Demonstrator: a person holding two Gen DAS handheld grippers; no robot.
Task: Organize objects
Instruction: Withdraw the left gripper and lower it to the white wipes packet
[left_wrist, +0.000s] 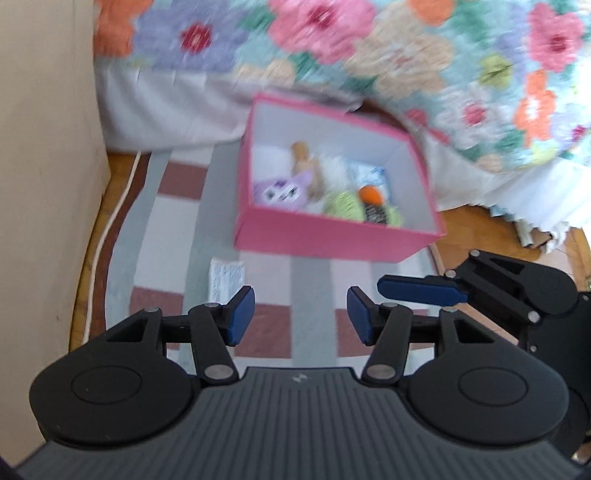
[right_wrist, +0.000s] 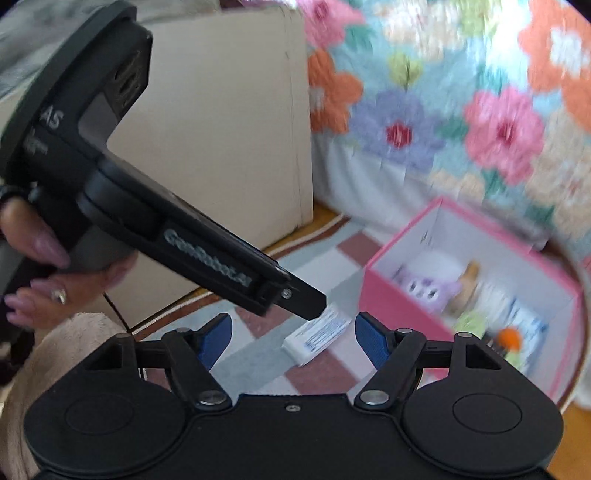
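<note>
A pink box (left_wrist: 332, 242) stands on the checked rug; in the right wrist view the box (right_wrist: 388, 295) is at the right. It holds a purple plush (left_wrist: 281, 190), a wooden piece (left_wrist: 303, 157), green yarn (left_wrist: 345, 205), an orange item (left_wrist: 371, 194) and a white-blue packet (left_wrist: 369, 175). A small white printed packet (left_wrist: 226, 278) lies on the rug in front of the box, left of my left gripper (left_wrist: 301, 319), which is open and empty. My right gripper (right_wrist: 293, 338) is open and empty, just short of the same packet (right_wrist: 317, 338).
A beige cabinet side (left_wrist: 44, 166) stands at the left with a white cable (left_wrist: 110, 221) along the floor. A flowered bedspread (left_wrist: 406, 55) hangs behind the box. The left tool's body (right_wrist: 147, 206) crosses the right wrist view above the packet.
</note>
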